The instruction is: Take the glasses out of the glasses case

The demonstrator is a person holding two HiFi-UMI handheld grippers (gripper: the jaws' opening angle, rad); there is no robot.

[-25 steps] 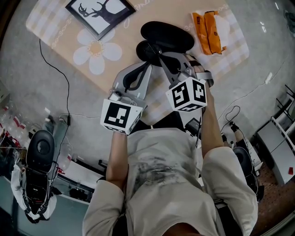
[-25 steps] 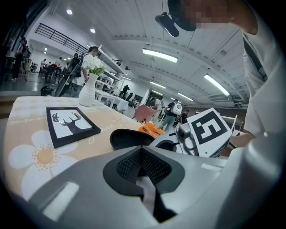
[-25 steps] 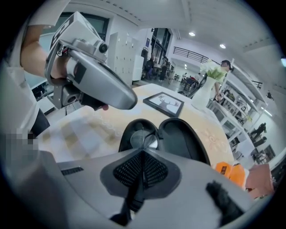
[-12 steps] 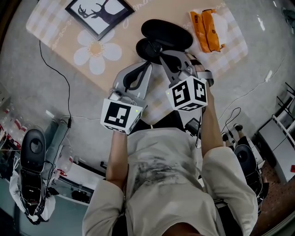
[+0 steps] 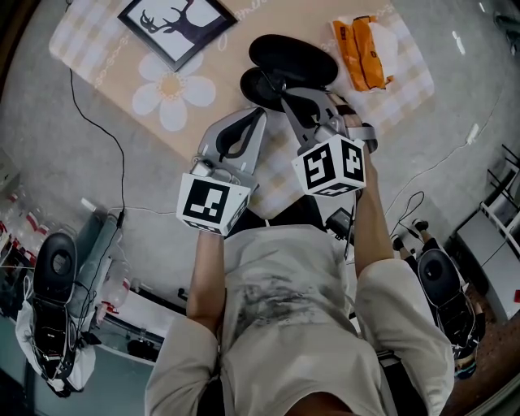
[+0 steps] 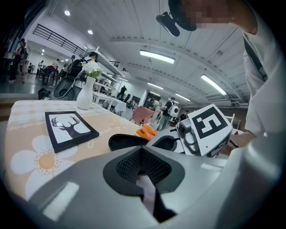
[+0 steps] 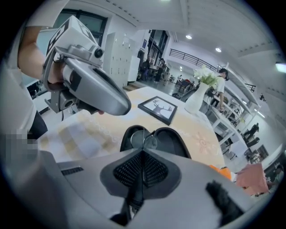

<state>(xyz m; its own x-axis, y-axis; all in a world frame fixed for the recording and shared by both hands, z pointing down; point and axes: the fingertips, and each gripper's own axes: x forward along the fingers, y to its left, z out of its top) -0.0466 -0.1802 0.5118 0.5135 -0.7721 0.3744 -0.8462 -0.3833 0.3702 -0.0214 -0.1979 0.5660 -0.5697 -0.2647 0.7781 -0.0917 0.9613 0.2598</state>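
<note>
One pair of glasses [image 7: 144, 141], thin wire with two round lenses, hangs at the tips of my right hand-held gripper [image 7: 143, 152], whose jaws are closed on the frame. Just behind, at 12 o'clock, lies one glasses case [image 5: 292, 61], two smooth black oval shells lying open on the bench [image 5: 219, 101]. My left hand-held gripper [image 6: 142, 150] is closed and empty. One black-framed deer picture [image 5: 177, 20] sits at 10 o'clock and one crinkly orange packet [image 5: 366, 53] at 2 o'clock.

Cloth-covered table [image 5: 223, 93] holds framed deer pic [image 5: 177, 22], open black glasses case [image 5: 291, 58], orange pkt [image 5: 366, 42], white vase [image 6: 85, 95].
</note>
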